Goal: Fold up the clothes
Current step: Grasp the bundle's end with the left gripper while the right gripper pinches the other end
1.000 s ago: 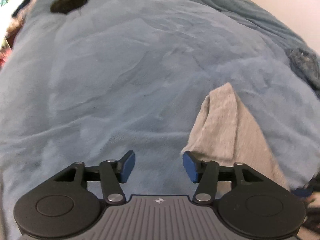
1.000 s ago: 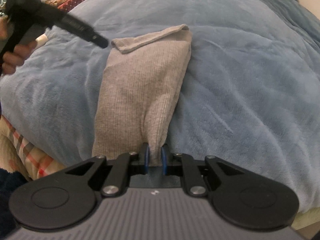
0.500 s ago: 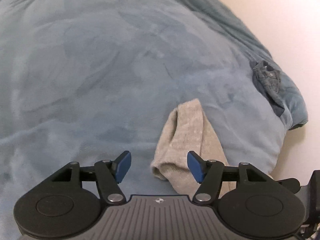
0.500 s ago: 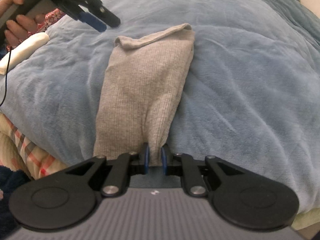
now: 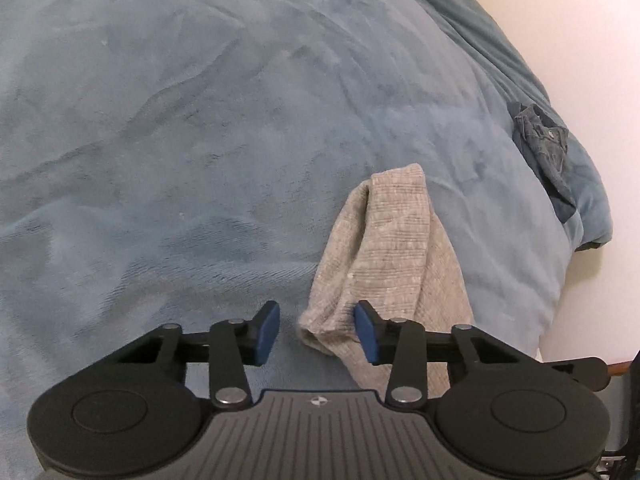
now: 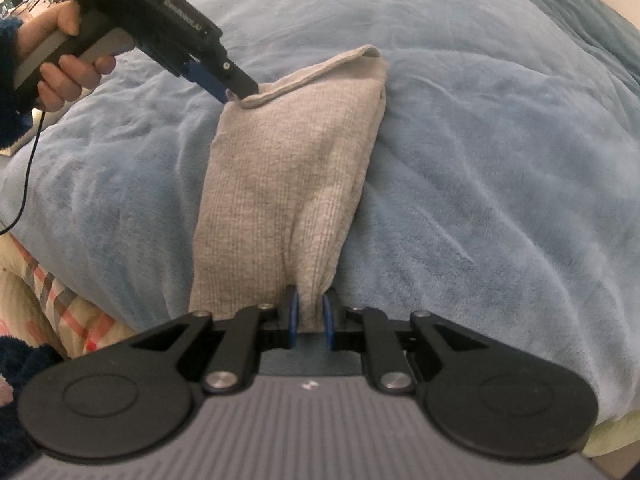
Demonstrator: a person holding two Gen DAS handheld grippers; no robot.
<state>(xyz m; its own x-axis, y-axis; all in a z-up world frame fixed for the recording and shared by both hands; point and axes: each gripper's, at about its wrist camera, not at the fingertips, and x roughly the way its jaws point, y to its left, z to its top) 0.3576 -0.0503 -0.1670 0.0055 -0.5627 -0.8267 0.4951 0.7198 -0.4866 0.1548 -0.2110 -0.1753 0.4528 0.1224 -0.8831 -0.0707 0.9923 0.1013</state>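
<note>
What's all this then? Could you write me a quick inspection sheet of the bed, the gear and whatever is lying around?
Surface: blue blanket over a bed, rumpled.
Job's things: grey garment, folded long, lying on the blanket.
Clutter: denim piece at the blanket's far edge.
Grippers: right gripper shut on the garment's near end; left gripper open, fingers either side of a far corner of the garment.
Cables: thin black cable hanging below the hand that holds the left gripper.
Surroundings: checked sheet under the blanket; pale wall.
</note>
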